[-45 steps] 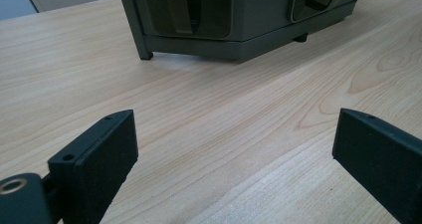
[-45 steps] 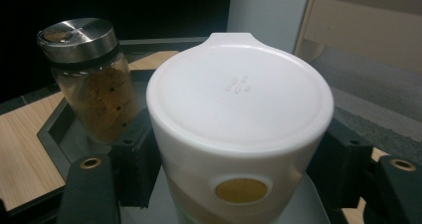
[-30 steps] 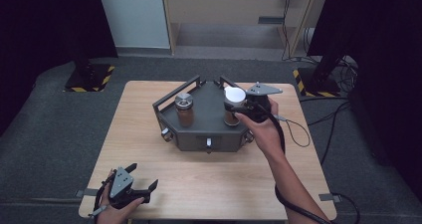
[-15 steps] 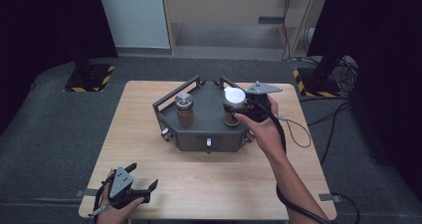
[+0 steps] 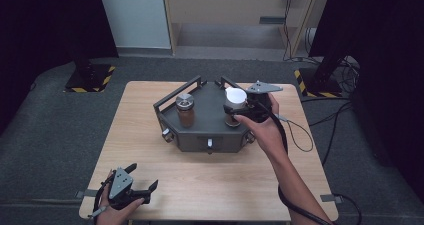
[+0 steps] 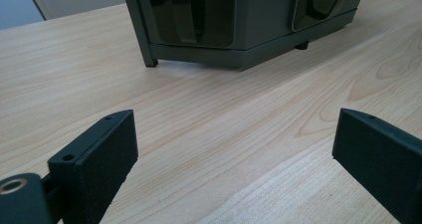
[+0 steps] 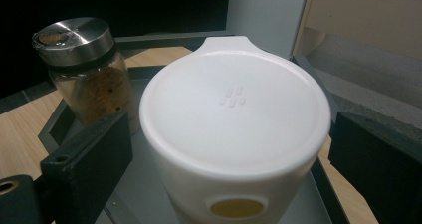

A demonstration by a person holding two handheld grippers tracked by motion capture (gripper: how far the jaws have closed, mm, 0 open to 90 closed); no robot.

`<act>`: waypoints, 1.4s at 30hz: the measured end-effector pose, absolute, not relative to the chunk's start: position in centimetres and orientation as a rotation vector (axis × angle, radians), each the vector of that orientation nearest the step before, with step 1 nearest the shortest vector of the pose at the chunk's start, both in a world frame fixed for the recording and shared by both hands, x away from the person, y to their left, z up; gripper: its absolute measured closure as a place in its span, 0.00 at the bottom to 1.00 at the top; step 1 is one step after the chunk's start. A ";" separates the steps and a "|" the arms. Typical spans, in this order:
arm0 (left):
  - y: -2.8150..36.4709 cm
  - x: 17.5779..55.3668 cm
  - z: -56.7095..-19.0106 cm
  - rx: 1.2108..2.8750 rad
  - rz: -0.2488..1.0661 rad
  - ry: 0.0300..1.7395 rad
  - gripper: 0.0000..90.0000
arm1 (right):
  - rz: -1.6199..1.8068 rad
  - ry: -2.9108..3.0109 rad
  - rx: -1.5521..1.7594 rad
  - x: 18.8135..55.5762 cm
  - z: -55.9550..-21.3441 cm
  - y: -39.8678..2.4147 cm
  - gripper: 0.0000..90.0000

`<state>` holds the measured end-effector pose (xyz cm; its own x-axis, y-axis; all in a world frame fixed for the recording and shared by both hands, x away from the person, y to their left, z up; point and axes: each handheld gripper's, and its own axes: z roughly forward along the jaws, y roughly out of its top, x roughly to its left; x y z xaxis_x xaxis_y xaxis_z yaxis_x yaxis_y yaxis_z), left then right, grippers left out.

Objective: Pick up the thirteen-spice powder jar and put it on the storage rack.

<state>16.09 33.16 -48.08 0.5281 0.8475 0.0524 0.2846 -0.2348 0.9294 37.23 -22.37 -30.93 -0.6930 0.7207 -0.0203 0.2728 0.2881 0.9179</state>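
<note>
White-lidded jar (image 7: 234,129): upright, long axis vertical, on grey tray (image 5: 207,130) beside spice jar (image 5: 185,110). Right tongs (image 7: 231,154): just opened, wide, jar between, unpressed. Left tongs (image 6: 234,149): wide, empty, over tabletop (image 5: 215,185).

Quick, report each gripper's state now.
Left gripper: open, holding nothing, low over the table.
Right gripper: jaws just opened; the white-lidded jar stands between them, a gap showing on the right side.

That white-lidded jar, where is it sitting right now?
The white-lidded jar stands on the right side of the grey tray in the high view, right of the steel-capped spice jar, between the open jaws of the right hand-held gripper.
</note>
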 end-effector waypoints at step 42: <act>33.2 15.8 -48.0 1.779 0.728 0.949 0.03 | 1.404 2.120 0.841 32.4 -30.3 -25.0 0.02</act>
